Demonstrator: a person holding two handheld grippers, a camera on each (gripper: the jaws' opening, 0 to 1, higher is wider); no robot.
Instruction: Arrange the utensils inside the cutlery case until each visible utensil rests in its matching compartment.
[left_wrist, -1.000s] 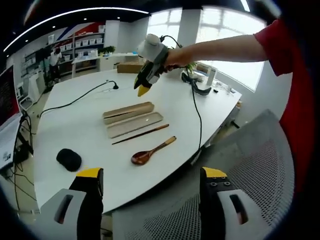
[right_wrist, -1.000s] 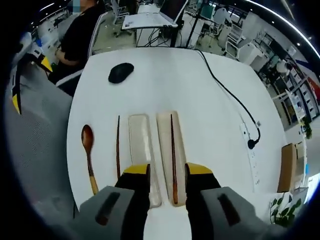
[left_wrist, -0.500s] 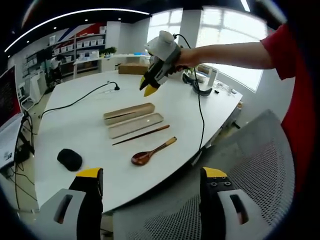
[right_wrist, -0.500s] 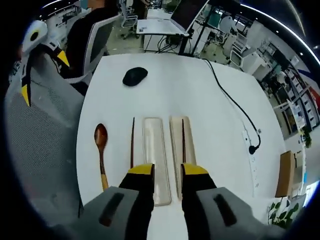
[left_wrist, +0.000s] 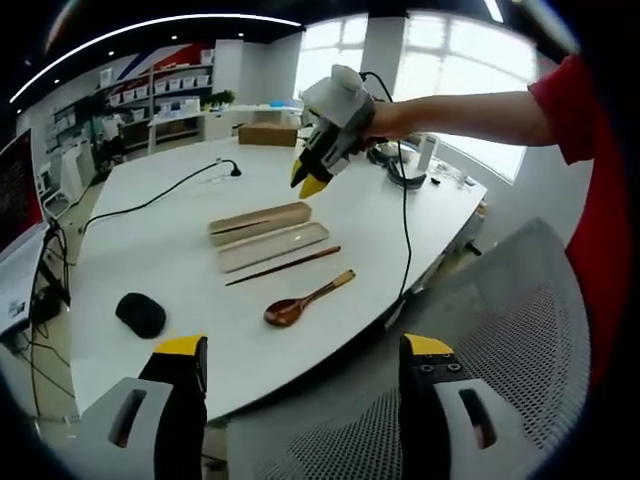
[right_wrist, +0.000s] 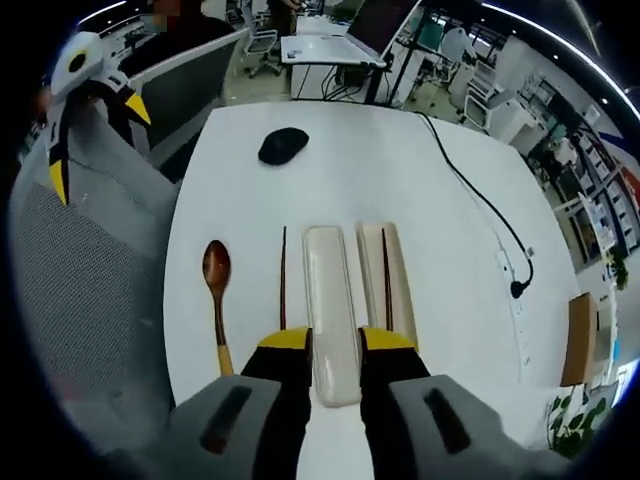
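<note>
Cutlery case (right_wrist: 332, 300) open at centre frame on the table (right_wrist: 420, 180).
Right gripper (right_wrist: 334, 345) jaws narrowly parted, empty, above it; left gripper (left_wrist: 300, 375) wide, empty; spoon (right_wrist: 218, 300), chopstick (right_wrist: 282, 275) lie left.

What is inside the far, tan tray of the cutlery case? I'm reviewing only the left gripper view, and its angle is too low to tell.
Observer: In the right gripper view, which looks down from above, one chopstick lies lengthwise in the tan tray.
Operator: And the paler tray?
Observer: The pale tray holds nothing. The second chopstick and the spoon lie on the table beside it.
Operator: Is the right gripper holding anything?
Observer: No. The right gripper has a narrow gap between its jaws, with nothing in it.
</note>
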